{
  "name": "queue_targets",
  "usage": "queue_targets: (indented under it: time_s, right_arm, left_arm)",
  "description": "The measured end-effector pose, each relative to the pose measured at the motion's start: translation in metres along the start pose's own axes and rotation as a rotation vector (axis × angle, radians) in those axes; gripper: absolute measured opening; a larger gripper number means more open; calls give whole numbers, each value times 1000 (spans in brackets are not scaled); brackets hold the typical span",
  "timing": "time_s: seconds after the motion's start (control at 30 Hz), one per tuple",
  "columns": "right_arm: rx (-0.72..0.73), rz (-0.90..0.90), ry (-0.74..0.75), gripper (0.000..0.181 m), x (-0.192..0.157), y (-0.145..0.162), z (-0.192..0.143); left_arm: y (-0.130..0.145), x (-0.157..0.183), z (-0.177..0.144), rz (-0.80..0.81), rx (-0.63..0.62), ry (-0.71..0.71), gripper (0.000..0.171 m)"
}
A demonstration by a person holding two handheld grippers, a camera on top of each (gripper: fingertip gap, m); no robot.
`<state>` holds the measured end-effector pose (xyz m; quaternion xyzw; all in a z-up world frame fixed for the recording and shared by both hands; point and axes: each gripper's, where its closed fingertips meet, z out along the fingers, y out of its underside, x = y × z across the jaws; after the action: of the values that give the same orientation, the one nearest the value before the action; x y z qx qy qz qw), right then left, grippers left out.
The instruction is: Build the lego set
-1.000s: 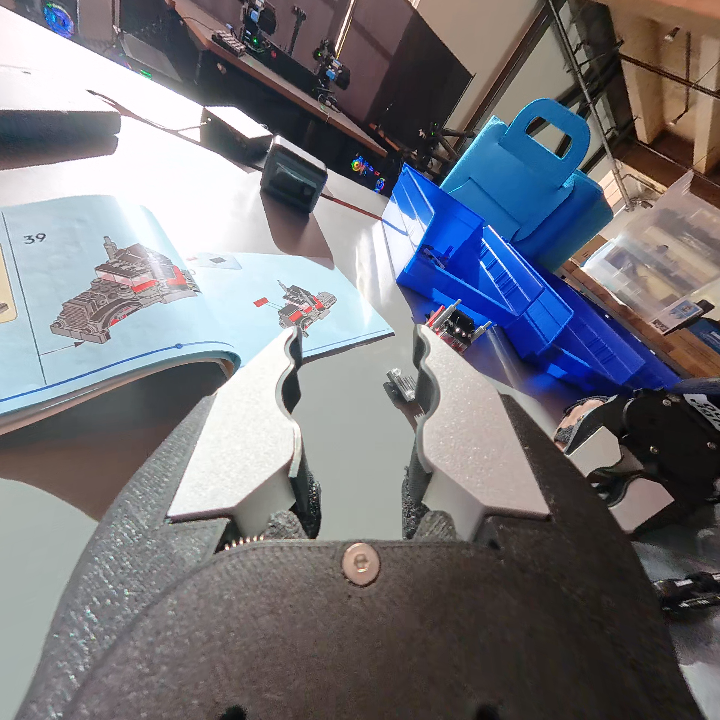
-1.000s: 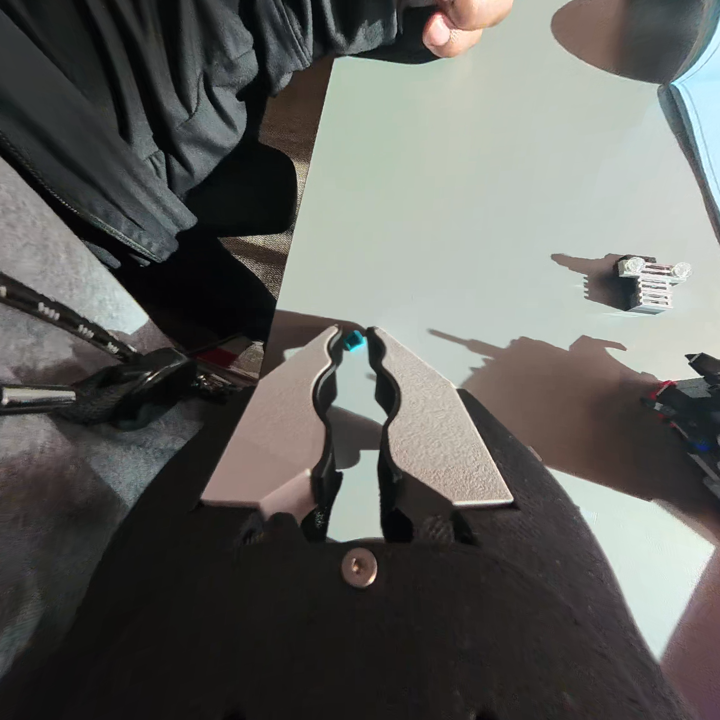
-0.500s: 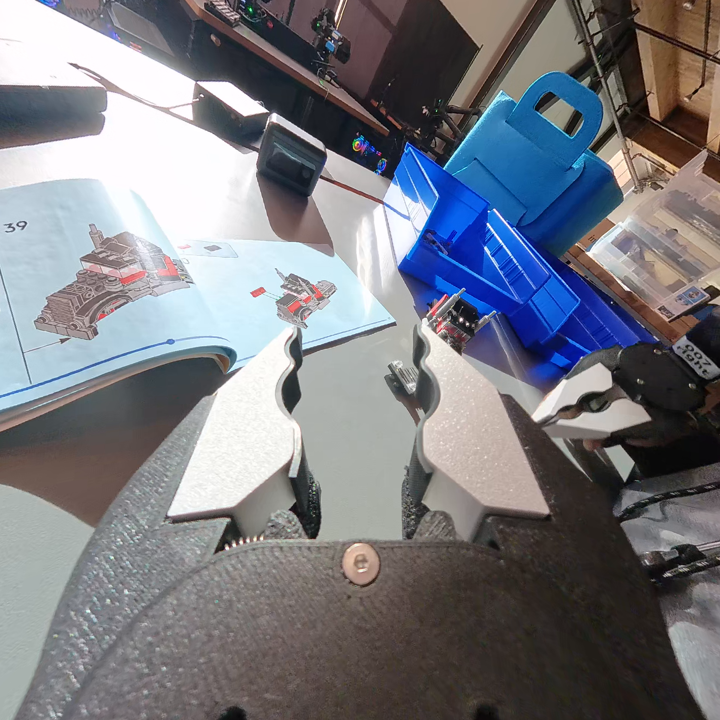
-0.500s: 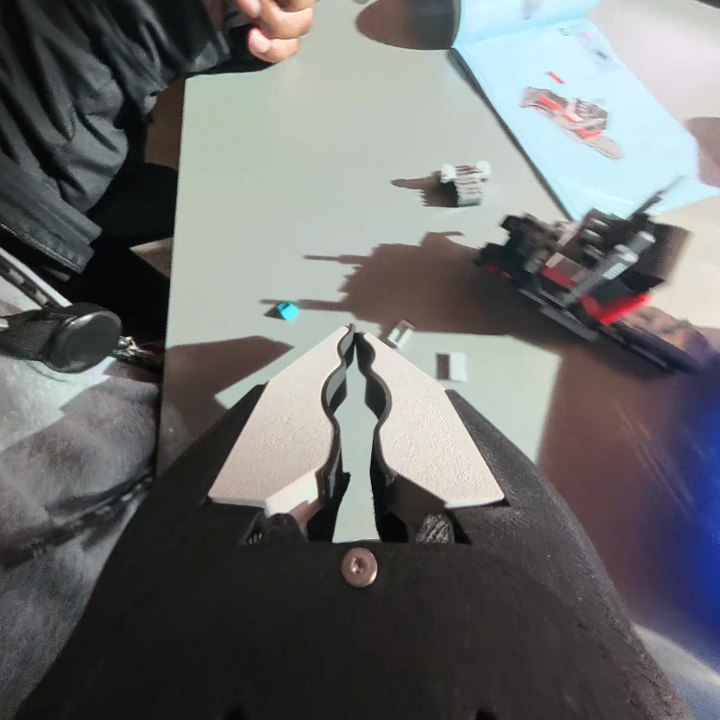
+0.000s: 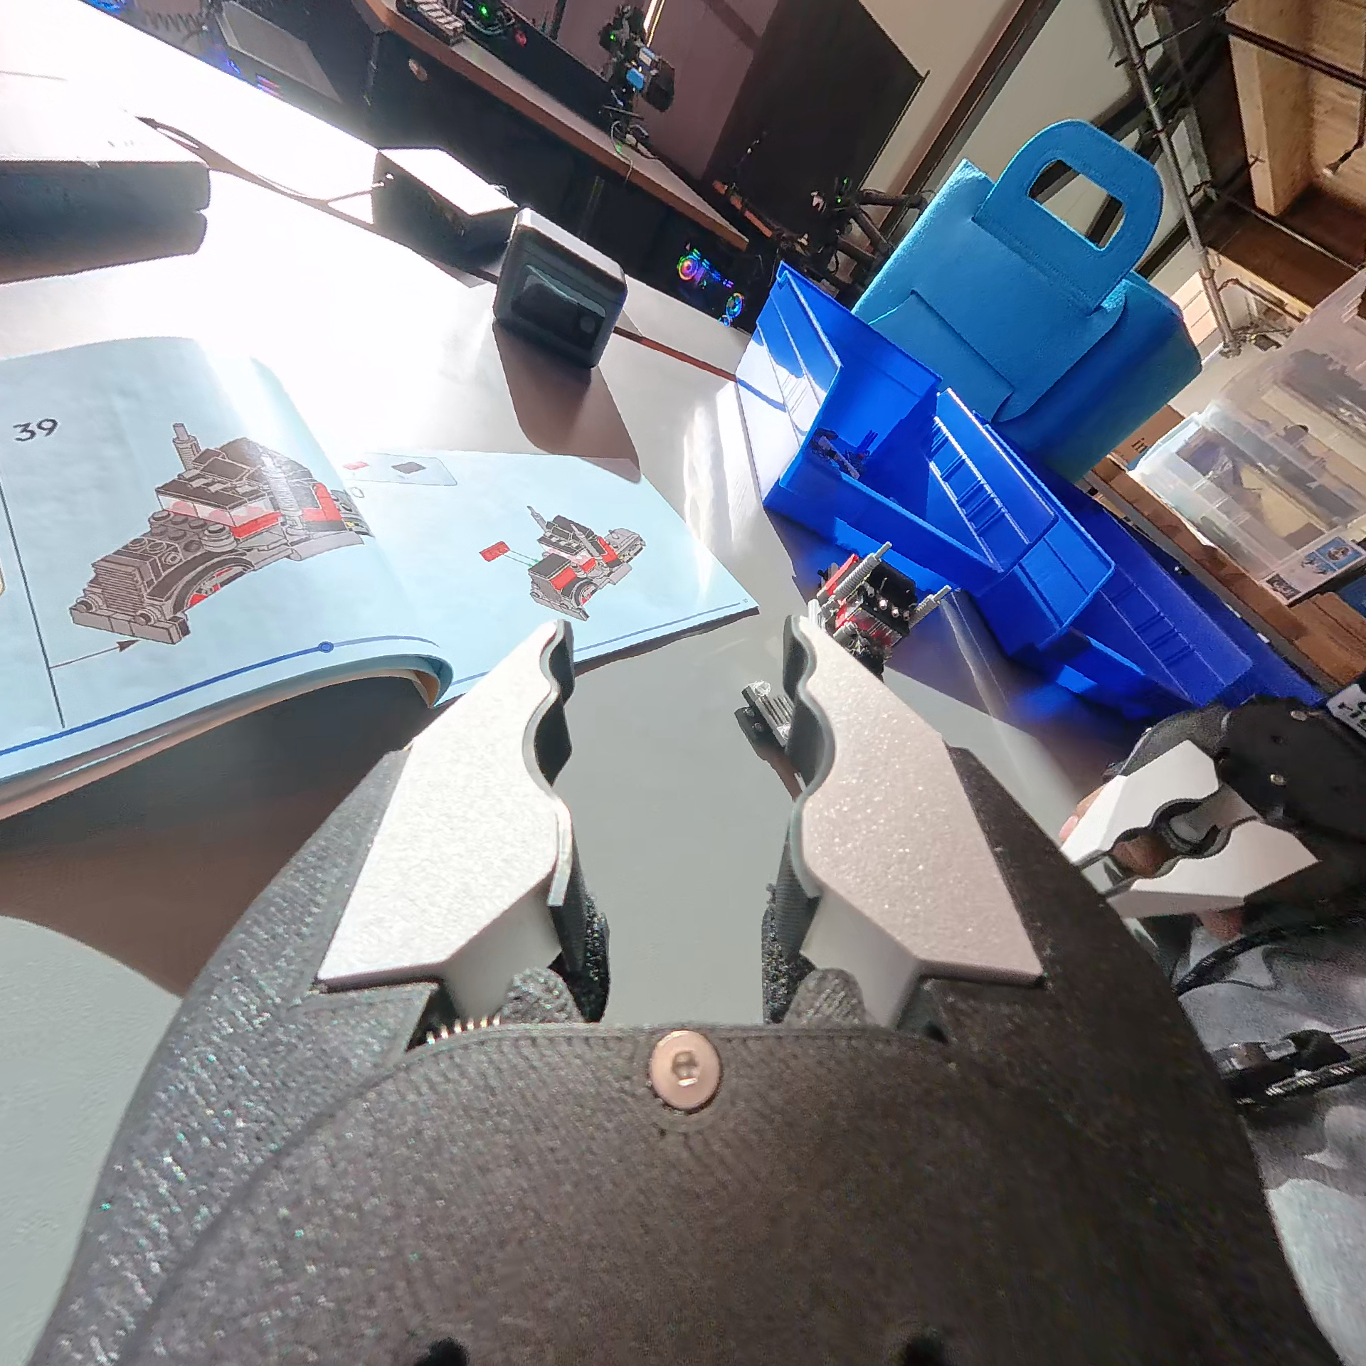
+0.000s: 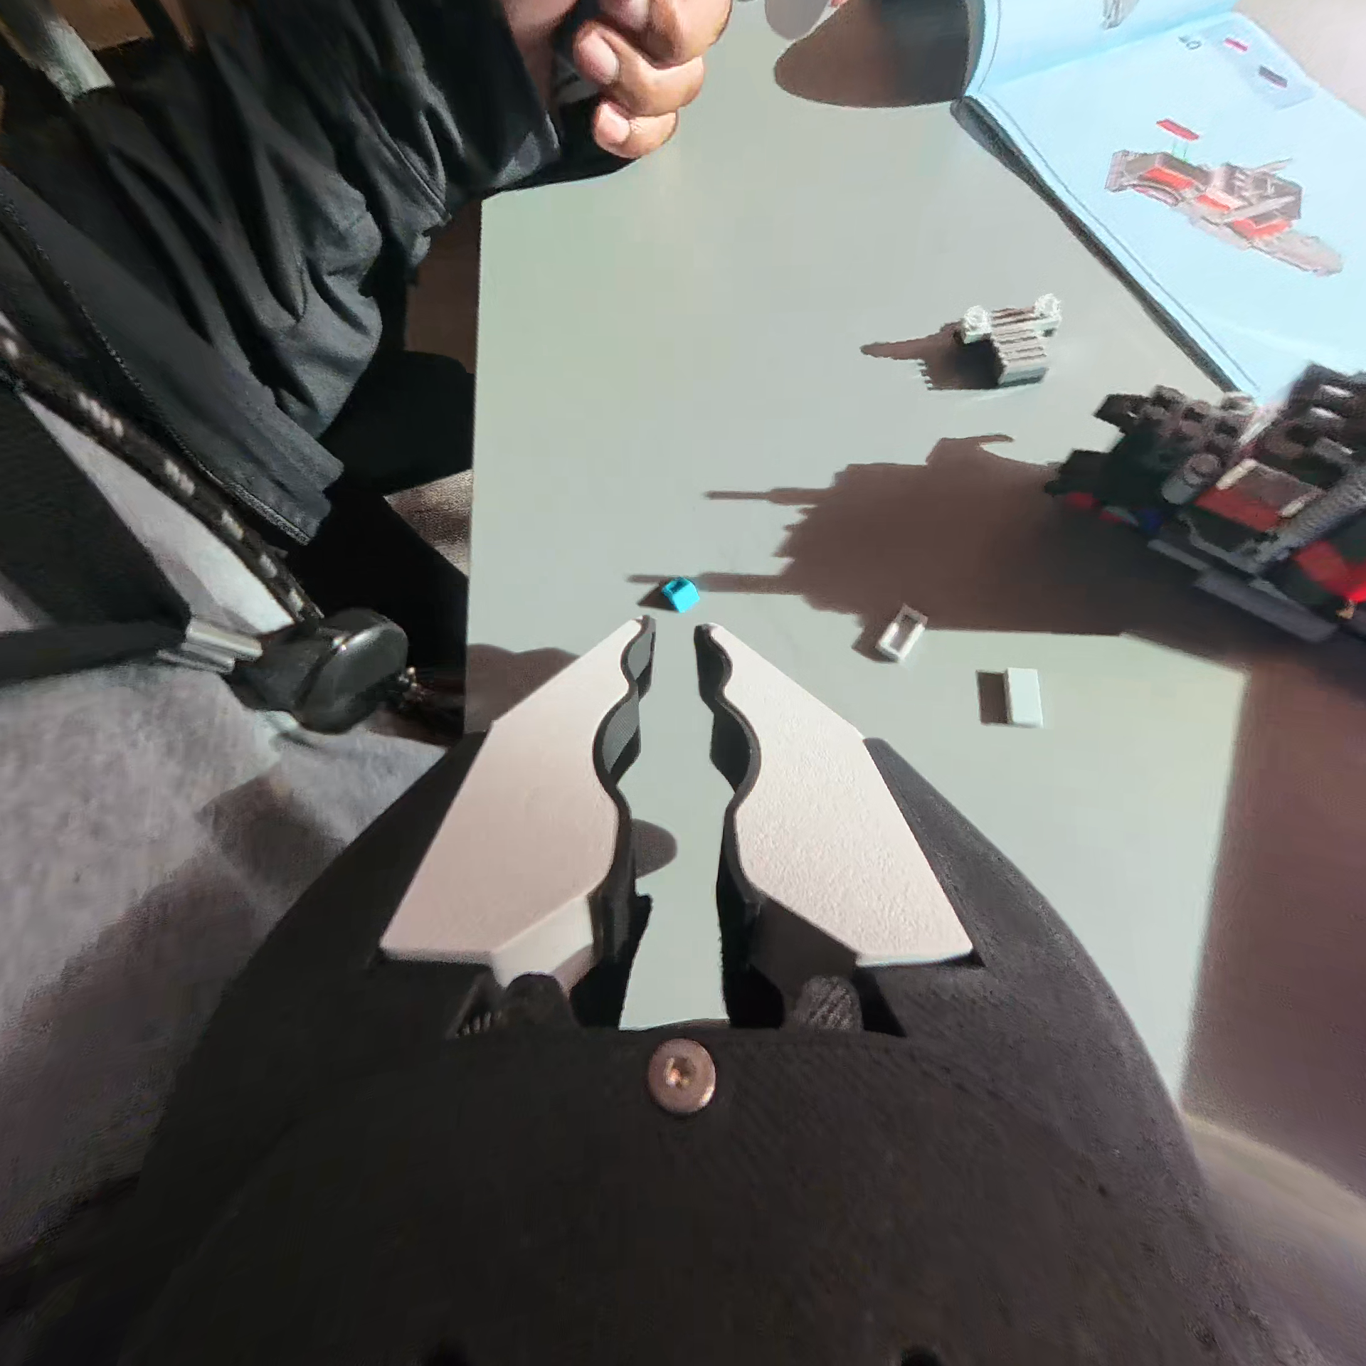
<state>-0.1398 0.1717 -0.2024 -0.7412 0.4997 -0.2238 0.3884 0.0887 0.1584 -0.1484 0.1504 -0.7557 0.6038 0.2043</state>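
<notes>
My left gripper [image 5: 676, 636] is open and empty, low over the grey table [image 5: 665, 813]. A small grey grille piece [image 5: 765, 713] lies just beyond its right fingertip. The black and red truck model [image 5: 868, 599] stands farther off. My right gripper [image 6: 674, 628] is open by a narrow gap and empty, near the table's edge. A tiny teal brick [image 6: 680, 595] lies on the table just past its tips. To the right lie a small light grey piece [image 6: 902, 632], a grey tile [image 6: 1024, 696], the grille piece [image 6: 1009, 347] and the truck model [image 6: 1242, 510].
An open instruction booklet [image 5: 259, 532] lies at the left. Blue bins [image 5: 961, 503] and a blue foam case [image 5: 1035, 296] stand behind the truck. A small black box [image 5: 558, 296] sits farther back. The table's edge [image 6: 473, 517] runs beside a person's dark clothing [image 6: 259, 259]. Left tips to right tips: about 25 centimetres. From my right tips it is roughly 6 centimetres to the small light grey piece [image 6: 902, 632]; from my left, 20 centimetres.
One second ago the teal brick sat between my right fingertips; it now lies on the table ahead of them. The right gripper swung round, closed, then opened slightly. The left gripper barely moved.
</notes>
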Motion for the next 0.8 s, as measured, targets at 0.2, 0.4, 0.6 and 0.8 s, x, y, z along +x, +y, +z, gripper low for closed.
queue_targets:
  time_s: [0.2,0.4,0.6,0.8]
  right_arm:
    - [-77,-43,-1,21,-2,-2,22]
    - [-129,-54,-9,19,1,2,28]
    - [-131,-55,-1,12,4,2,29]
    - [-103,-23,20,11,14,4,18]
  left_arm:
    - [-1,1,-1,-2,5,13,57]
    - [-1,2,-1,-9,8,24,57]
    - [-1,2,-1,-10,7,23,57]
    - [-1,2,-1,-13,10,26,57]
